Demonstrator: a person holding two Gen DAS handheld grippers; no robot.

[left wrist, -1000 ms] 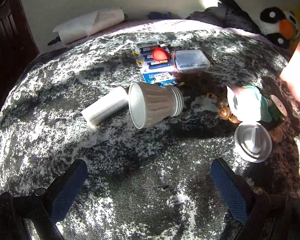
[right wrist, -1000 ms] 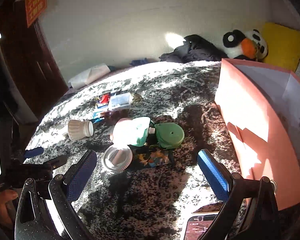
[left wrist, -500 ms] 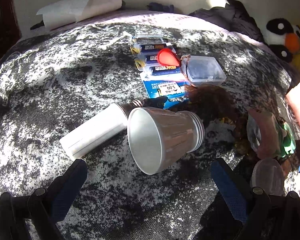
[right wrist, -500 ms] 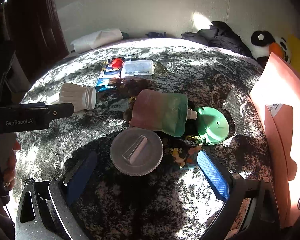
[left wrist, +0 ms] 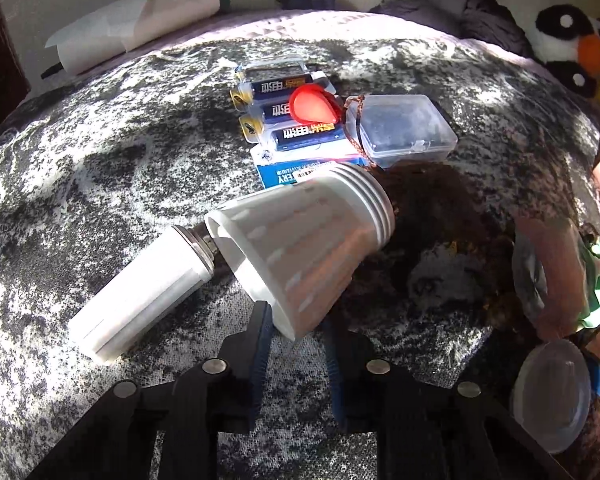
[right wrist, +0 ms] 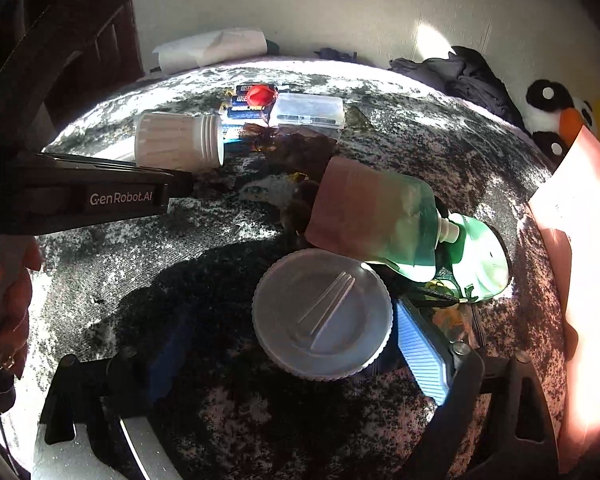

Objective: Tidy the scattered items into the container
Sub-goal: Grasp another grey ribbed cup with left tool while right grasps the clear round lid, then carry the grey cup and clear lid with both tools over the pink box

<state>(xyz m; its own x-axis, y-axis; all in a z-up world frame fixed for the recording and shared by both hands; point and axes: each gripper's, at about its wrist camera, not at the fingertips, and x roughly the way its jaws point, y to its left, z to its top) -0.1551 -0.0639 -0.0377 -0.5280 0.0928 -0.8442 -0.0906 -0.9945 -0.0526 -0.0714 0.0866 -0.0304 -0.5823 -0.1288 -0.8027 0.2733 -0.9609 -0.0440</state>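
- Left gripper (left wrist: 296,334) — pads pinching the wide rim of the white ribbed cup (left wrist: 300,248), which lies on its side mid-bed.
- Right gripper (right wrist: 300,344) spread around the round grey lid (right wrist: 322,314), fingers not touching it.
- Pink box (right wrist: 580,240) stands at the bed's right edge.

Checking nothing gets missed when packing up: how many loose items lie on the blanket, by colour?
White: 3, ribbed cone, tube, round lid
Clear: 1, plastic box
Blue: 1, battery pack
Red: 1, tag
Green: 2, pouch, disc
Total: 8
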